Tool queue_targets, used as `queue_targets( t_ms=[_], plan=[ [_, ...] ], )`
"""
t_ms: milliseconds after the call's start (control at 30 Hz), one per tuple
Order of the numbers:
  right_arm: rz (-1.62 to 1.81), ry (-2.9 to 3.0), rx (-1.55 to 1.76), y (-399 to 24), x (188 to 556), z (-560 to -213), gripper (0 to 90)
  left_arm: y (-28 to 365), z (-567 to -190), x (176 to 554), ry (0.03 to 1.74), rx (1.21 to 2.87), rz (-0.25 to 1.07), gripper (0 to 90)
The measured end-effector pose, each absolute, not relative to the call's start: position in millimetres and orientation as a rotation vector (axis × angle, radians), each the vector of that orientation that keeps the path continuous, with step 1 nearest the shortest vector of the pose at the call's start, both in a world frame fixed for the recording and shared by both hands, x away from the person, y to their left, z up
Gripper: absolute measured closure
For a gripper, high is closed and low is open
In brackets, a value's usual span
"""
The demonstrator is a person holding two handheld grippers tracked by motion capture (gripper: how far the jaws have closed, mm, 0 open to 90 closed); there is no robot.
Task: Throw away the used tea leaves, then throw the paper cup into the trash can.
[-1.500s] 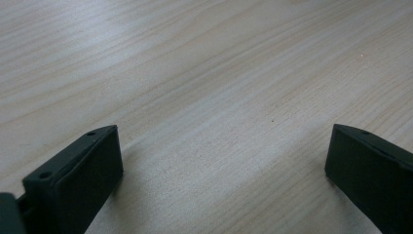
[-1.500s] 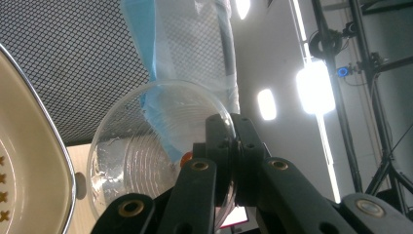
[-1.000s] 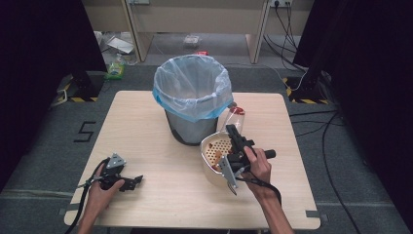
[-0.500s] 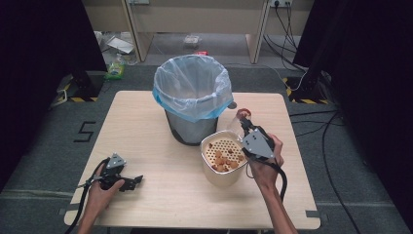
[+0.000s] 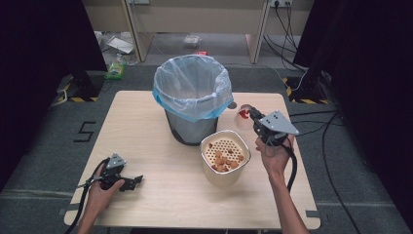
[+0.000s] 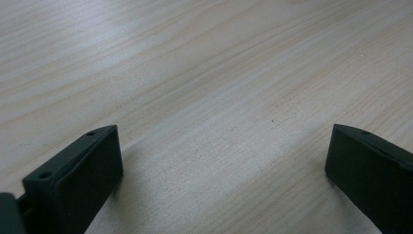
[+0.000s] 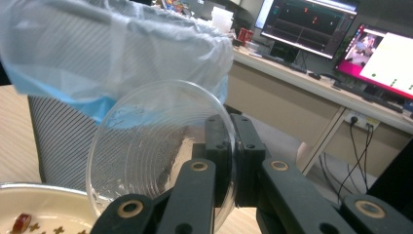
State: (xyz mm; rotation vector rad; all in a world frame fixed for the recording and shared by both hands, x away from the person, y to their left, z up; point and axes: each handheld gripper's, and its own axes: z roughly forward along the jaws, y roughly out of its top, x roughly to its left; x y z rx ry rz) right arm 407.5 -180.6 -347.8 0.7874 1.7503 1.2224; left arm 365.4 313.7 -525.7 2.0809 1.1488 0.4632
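Pale wood runs under both my grippers, with dark floor and cables beyond the table (image 5: 146, 122). My right gripper (image 7: 229, 146) has its jaws closed on the rim of a clear plastic lid (image 7: 160, 151), held upright on edge. Just past it stands the lined bin (image 7: 122, 63); below and to its left sits the cream container (image 5: 225, 157) of reddish-brown bits. My left gripper (image 6: 219, 165) rests well apart on bare wood, jaws wide and holding nothing. My worry: the grip is thin and the plastic slick, so a quick swing toward the bin could twist the lid loose, or clip the container.
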Motion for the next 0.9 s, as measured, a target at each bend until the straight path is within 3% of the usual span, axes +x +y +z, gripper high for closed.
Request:
queue_targets(
  t_ms=[900],
  plan=[
    [1.262, 1.720, 0.833, -190.8, 446.3, -270.1, 87.4, 313.7, -525.7, 365.4, 1.149, 2.082, 0.463, 0.0]
  ],
)
